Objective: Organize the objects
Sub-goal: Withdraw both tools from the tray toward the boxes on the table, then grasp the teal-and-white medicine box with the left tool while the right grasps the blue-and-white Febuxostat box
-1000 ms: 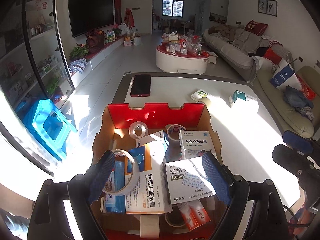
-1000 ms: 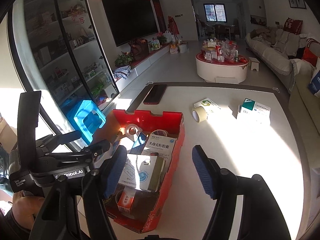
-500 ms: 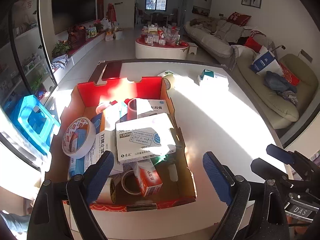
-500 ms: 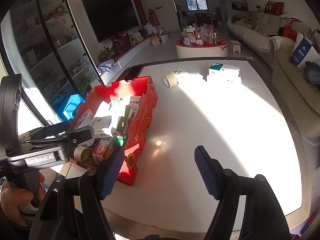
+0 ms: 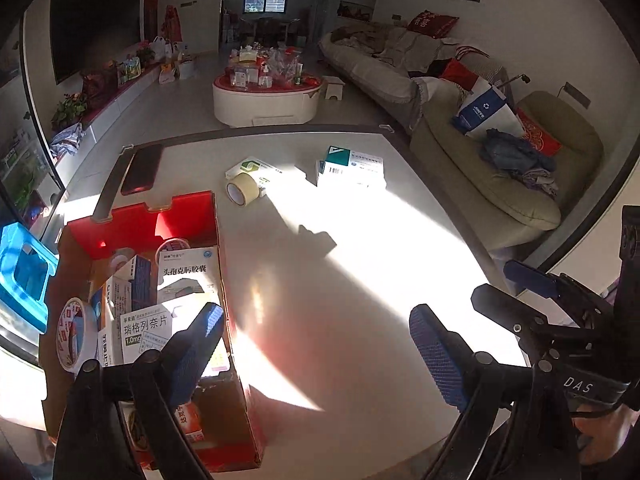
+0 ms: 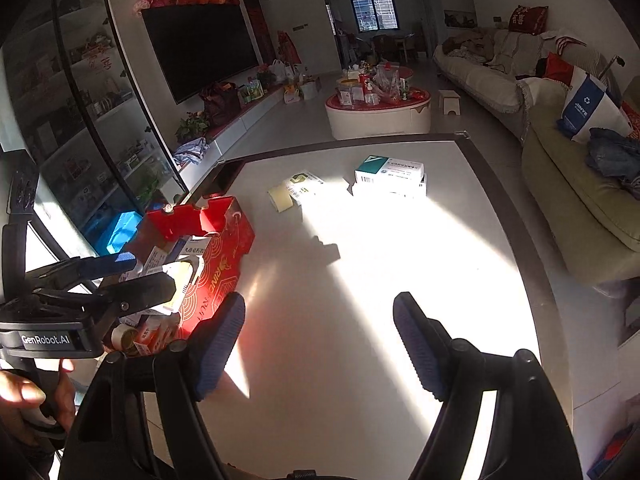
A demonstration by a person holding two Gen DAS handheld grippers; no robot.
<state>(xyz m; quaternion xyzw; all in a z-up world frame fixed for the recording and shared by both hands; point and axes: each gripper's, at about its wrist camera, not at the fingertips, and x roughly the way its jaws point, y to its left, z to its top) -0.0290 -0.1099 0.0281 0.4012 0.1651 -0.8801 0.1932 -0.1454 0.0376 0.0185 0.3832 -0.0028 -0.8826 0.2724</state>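
A red cardboard box stands at the table's near left, filled with medicine boxes and tape rolls. Far across the table lie a beige tape roll, a small green-and-white box and a stack of teal-and-white boxes. My left gripper is open and empty, hovering over the box's right wall and the table. My right gripper is open and empty above the table's near middle.
A dark phone lies at the table's far left corner. The table edge runs along the right, with a sofa beyond. A blue stool stands on the floor left of the box.
Both grippers have swung right and drawn back from the box. The left one, earlier over the box's contents, now faces the table with the box at its left.
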